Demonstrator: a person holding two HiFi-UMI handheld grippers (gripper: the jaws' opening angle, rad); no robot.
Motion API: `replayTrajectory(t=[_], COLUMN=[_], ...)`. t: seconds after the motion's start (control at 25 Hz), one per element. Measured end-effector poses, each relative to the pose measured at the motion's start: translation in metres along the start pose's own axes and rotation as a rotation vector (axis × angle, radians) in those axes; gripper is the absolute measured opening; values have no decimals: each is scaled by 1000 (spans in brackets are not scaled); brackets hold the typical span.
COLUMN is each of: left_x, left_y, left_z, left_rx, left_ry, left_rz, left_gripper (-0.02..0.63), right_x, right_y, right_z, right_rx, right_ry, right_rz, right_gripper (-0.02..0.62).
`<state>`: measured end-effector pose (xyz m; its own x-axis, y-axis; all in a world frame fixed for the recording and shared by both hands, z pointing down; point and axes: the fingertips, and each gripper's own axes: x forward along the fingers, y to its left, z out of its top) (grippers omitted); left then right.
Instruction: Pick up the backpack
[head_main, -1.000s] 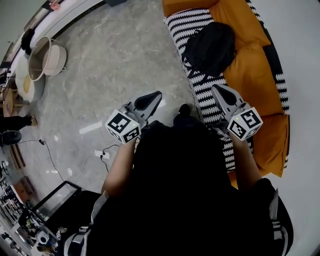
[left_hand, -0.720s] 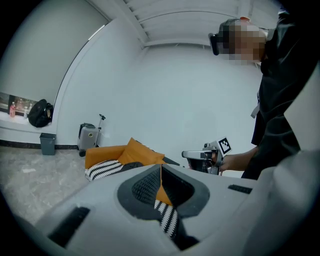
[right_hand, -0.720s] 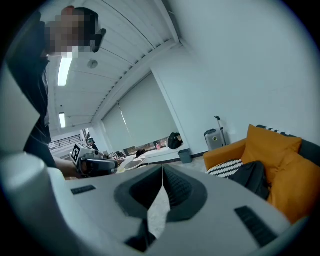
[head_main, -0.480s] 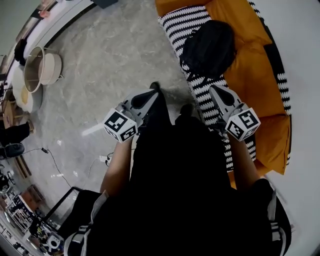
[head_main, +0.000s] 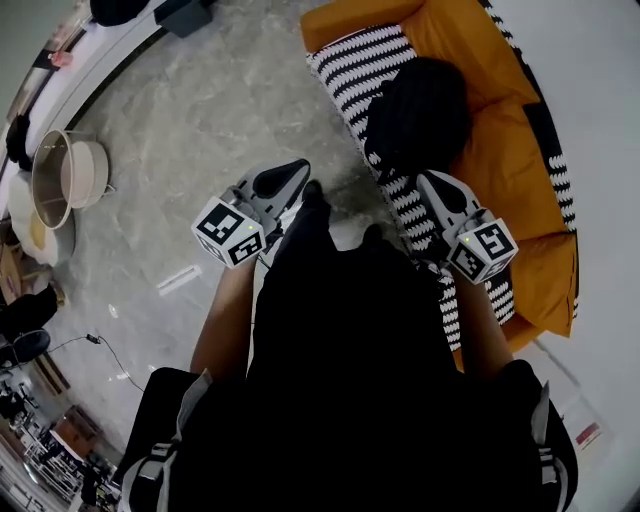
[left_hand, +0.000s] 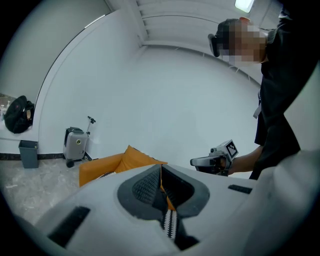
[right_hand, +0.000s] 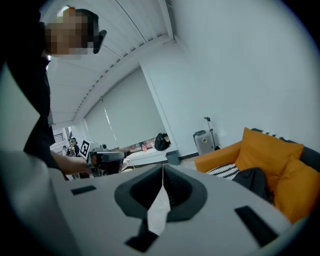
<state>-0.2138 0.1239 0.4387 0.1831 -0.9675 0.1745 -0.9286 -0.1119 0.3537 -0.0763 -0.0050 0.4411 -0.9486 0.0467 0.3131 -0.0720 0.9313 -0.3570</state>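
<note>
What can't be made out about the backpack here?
- Head view: backpack is a dark blur on the sofa; straps and handle are indistinct.
- Right gripper view: its lower part is hidden behind the right gripper.
- Left gripper view: backpack unseen; the left gripper covers most of the sofa.

Matt black cloth backpack (head_main: 420, 105), orange cloth sofa (head_main: 510, 150), striped woven blanket (head_main: 360, 60), glossy grey stone-look floor (head_main: 210, 110)

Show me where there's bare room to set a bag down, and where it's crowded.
The striped seat is bare between the orange armrest and the backpack. The grey floor lies open between the sofa and the round tubs. Crowded: the left edge beyond the tubs, and the seat under the backpack.
</note>
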Motion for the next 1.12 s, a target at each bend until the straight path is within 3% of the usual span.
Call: replayTrajectory(t=[0.28,0.6,0.88,1.12], left_x=[-6,21,54,97], left_y=[67,102,102,86], left_z=[8,25,15,21], left_rx=[-23,-56,-76,-50], left_ry=[25,75,137,163], left_rz=[-67,-220,-374,-449], left_gripper=[23,23,23,23], right_x=[51,62,49,23], right_y=[15,3,1,-24], right_z=[21,41,40,36], right_rx=[-15,35,67,108], right_ry=[-11,-15,-23,-52], right_rz=[-59,-227,-353,-422], right_gripper=[28,28,28,28])
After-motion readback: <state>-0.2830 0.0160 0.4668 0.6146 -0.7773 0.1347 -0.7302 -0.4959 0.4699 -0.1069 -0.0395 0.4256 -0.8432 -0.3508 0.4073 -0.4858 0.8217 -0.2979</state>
